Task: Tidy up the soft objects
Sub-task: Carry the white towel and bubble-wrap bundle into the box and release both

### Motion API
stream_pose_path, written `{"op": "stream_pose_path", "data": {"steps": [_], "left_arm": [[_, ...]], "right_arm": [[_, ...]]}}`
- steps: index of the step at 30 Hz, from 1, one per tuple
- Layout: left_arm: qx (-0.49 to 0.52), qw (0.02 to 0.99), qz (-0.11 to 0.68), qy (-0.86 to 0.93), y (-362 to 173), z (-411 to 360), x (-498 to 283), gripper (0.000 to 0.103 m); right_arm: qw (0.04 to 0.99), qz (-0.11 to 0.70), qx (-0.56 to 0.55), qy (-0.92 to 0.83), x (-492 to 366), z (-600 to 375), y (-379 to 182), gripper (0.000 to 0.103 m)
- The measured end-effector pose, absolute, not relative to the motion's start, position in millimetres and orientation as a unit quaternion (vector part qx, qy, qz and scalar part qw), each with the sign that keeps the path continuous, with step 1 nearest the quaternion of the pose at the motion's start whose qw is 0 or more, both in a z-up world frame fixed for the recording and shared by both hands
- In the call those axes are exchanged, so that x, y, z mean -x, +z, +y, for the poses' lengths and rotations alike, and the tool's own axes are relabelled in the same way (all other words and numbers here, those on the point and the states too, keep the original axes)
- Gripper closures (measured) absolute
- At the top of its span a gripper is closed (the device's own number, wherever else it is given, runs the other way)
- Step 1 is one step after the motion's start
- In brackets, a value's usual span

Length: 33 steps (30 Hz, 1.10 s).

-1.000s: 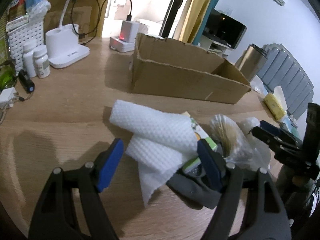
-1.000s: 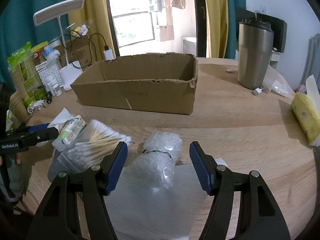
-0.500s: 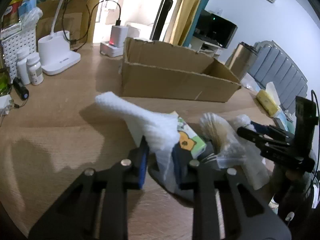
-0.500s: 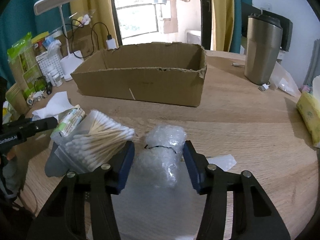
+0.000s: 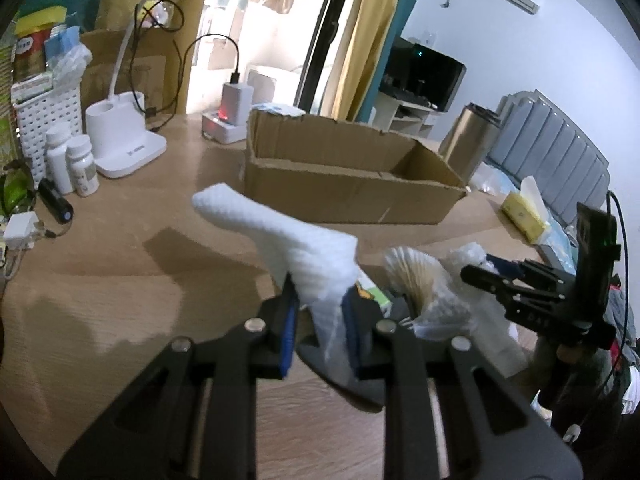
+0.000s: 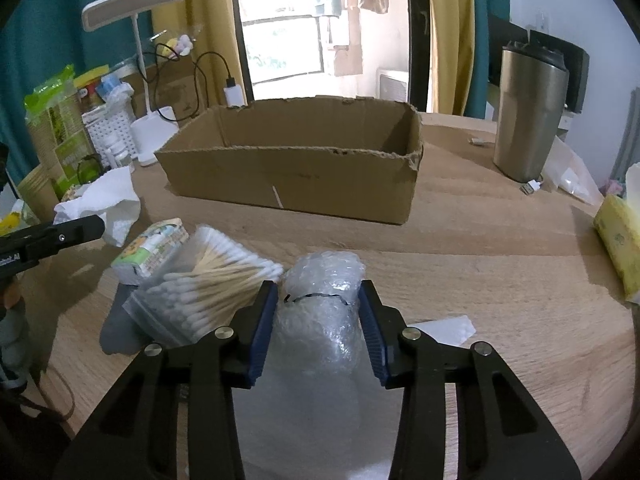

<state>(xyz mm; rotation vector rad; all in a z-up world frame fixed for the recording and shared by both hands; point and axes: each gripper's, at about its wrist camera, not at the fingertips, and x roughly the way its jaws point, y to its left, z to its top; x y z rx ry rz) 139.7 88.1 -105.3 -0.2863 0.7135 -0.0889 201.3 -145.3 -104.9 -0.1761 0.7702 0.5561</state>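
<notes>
Left gripper (image 5: 318,320): black two-finger frame, blue-padded fingers (image 5: 287,334) drawn close, clamped on white textured cloth (image 5: 296,246); cloth raised off table, its free end sticking up and forward past fingertips. Gripper level, pointing forward.

Right gripper (image 6: 318,328): same black frame, blue-padded fingers (image 6: 262,330) pressed against both sides of clear bubble-wrap bundle (image 6: 320,304), bundle resting low on table (image 6: 500,264). Left gripper's tip (image 6: 56,236) visible at left edge of right wrist view, cloth (image 6: 108,204) hanging from it.
</notes>
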Motion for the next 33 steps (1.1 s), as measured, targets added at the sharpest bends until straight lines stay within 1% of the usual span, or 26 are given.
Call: {"op": "stream_pose_path", "data": {"steps": [14, 33], "left_arm": [[0.125, 0.939, 0.313, -0.064, -84.5, 82.4, -137.1, 0.082], [0.107, 0.945, 0.299, -0.074, -67.0, 79.7, -160.6, 0.082]], "right_arm": [[0.894, 0.343, 0.081, 0.275, -196.5, -143.0, -83.2, 0.059], [0.9, 0.325, 0.072, 0.282, -214.6, -139.6, -65.1, 0.059]]}}
